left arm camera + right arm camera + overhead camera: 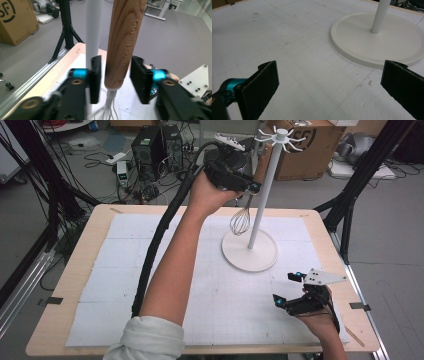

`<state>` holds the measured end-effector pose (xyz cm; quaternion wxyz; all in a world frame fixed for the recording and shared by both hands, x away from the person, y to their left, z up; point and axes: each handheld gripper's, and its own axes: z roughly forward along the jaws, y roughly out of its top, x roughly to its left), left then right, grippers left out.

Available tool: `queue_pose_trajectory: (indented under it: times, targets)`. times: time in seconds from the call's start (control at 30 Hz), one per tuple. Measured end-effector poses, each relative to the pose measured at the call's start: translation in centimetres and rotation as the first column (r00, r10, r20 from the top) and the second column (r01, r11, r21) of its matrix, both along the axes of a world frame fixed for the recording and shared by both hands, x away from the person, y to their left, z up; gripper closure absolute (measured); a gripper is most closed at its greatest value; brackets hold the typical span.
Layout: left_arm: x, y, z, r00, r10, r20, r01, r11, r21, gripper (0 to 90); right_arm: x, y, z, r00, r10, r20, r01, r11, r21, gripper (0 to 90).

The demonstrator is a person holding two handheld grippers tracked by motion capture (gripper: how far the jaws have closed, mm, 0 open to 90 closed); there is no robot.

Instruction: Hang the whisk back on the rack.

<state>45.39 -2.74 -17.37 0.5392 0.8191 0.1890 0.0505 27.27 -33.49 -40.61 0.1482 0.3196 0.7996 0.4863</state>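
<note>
While your left hand-held gripper (248, 186) is raised high beside the white stand (250, 251), its jaws stand a little apart around the wooden handle of the whisk (124, 42) — in the left gripper view there is a clear gap on either side of the handle, so the pads do not press on it. The whisk hangs upright, its wire head (240, 221) down above the stand's round base and just beside the white pole; whether its top rests on one of the hooks at the head of the stand, you cannot tell from these views. The pole runs up right behind the left-hand pad in that same view, close to the handle.

Your right hand-held gripper (287, 290) sits low over the white sheet on the counter (85, 251), near the front right corner and well apart from the whisk. Its jaws are spread wide with nothing between them — the right gripper view looks along them across bare sheet toward the stand's base (362, 37). The thick black cable from your left gripper trails down along your forearm to the counter's near edge.
</note>
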Motion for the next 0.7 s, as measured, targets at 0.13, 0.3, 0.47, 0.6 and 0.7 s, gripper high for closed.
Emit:
queue_pose_trajectory:
  times: [0.13,0.3,0.47,0.6,0.7]
  targets:
    - [0.0,0.1,-0.1,0.9998,0.015,-0.012,-0.014,0.9996,0.023,49.0,0.0,-0.2,0.0,1.0000,-0.006,0.002,0.006,1.000,0.000,0.5]
    - [-0.2,0.4,0.1,0.9999,0.015,-0.002,-0.015,0.9994,0.031,45.1,-0.1,-0.4,0.1,0.9999,-0.009,0.005,0.009,1.000,0.002,0.5]
    - [-0.5,0.9,0.3,0.9999,0.013,-0.008,-0.013,0.9997,0.021,42.0,-0.1,-0.3,0.1,1.0000,-0.007,0.007,0.007,1.000,-0.001,0.5]
    - [-0.7,1.5,0.0,0.9988,0.050,0.007,-0.050,0.9982,0.034,29.0,-0.2,-0.2,0.1,1.0000,-0.009,0.001,0.009,1.000,-0.003,0.5]
    - [-0.8,2.0,-0.4,0.9984,0.056,0.004,-0.056,0.9979,0.031,26.6,-0.2,-0.1,0.1,1.0000,-0.007,0.002,0.007,1.000,-0.003,0.5]
